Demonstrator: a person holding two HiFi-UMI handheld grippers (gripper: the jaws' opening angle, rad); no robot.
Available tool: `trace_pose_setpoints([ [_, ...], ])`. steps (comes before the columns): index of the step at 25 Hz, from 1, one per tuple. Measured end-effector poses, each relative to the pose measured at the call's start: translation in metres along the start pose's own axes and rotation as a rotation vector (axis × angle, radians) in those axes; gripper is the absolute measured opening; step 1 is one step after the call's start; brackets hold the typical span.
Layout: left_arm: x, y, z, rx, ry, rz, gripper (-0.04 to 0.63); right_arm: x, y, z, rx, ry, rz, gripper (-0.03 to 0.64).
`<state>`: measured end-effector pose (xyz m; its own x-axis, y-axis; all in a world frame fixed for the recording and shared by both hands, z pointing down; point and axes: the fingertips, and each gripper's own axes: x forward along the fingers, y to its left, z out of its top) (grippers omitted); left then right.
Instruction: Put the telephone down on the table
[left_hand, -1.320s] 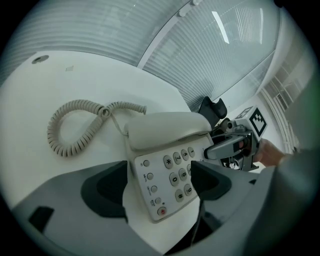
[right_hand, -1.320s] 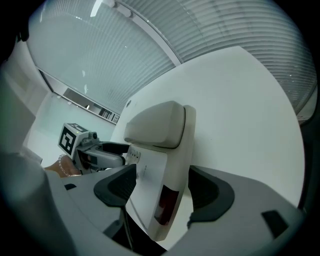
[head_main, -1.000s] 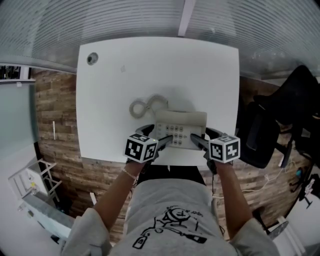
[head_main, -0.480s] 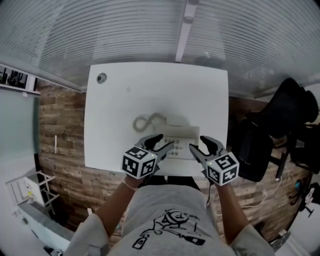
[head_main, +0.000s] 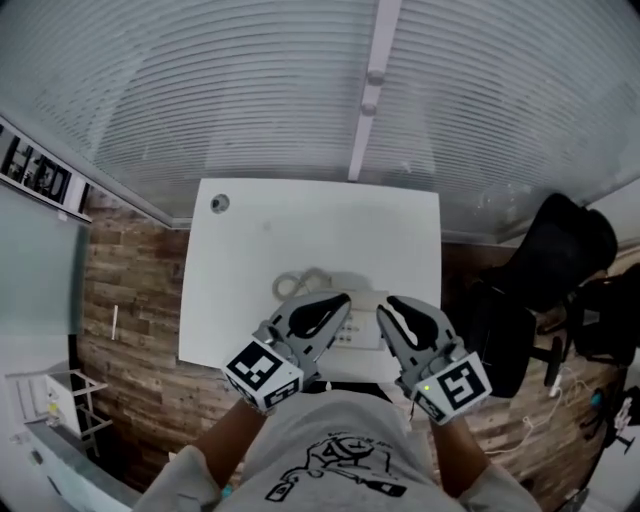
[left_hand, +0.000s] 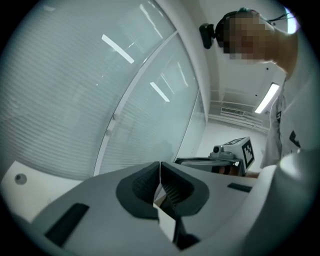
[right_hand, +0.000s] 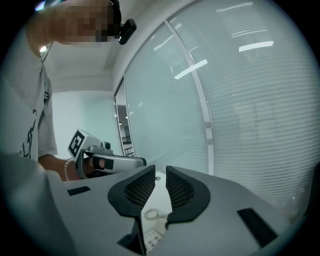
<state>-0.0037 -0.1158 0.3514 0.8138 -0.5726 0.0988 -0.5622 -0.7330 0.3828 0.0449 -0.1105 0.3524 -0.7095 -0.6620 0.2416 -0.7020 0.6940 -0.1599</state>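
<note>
- Head view: shows the telephone lying flat on the white table, close to its near edge, with the coiled cord just beside it on the left.
- Shows the left tongs and the right tongs raised above the telephone, clear of it and carrying nothing.
- Looks like a light, stiff plastic casing, probably a little slick, with a cord that would drag behind. Best taken by the two short sides of the base, one pair of tongs on each.
- Leaves plenty of bare table behind and to the left, up to a round cable hole at the far corner. Leaves little margin at the near edge, and puts a dark chair just off the right edge.
- Left gripper view: shows the left tongs just closed, pads pressed fully together with nothing between them. Looks out toward the blinds, with the right tongs alongside.
- Right gripper view: shows the right tongs just closing, with a narrow gap left between the pads and nothing in it. Shows, through that gap and well below, the cord and the telephone's keypad on the table.
</note>
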Motion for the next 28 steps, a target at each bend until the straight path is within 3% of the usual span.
trace_pose_setpoints([
  [4,-0.005,-0.024,0.052,0.082,-0.076,-0.026,0.002,-0.010,0.017,0.050,-0.050,-0.115,0.015,0.073],
  [10,-0.009,-0.065,0.091,0.280,-0.110,-0.054,0.002,-0.027,0.040,0.101,-0.077,-0.213,0.050,0.049],
  [15,-0.013,-0.087,0.103,0.262,-0.128,-0.099,0.002,-0.041,0.049,0.123,-0.116,-0.255,0.052,0.046],
  [28,-0.026,-0.092,0.118,0.294,-0.149,-0.061,0.002,-0.046,0.064,0.134,-0.138,-0.261,0.072,0.037],
])
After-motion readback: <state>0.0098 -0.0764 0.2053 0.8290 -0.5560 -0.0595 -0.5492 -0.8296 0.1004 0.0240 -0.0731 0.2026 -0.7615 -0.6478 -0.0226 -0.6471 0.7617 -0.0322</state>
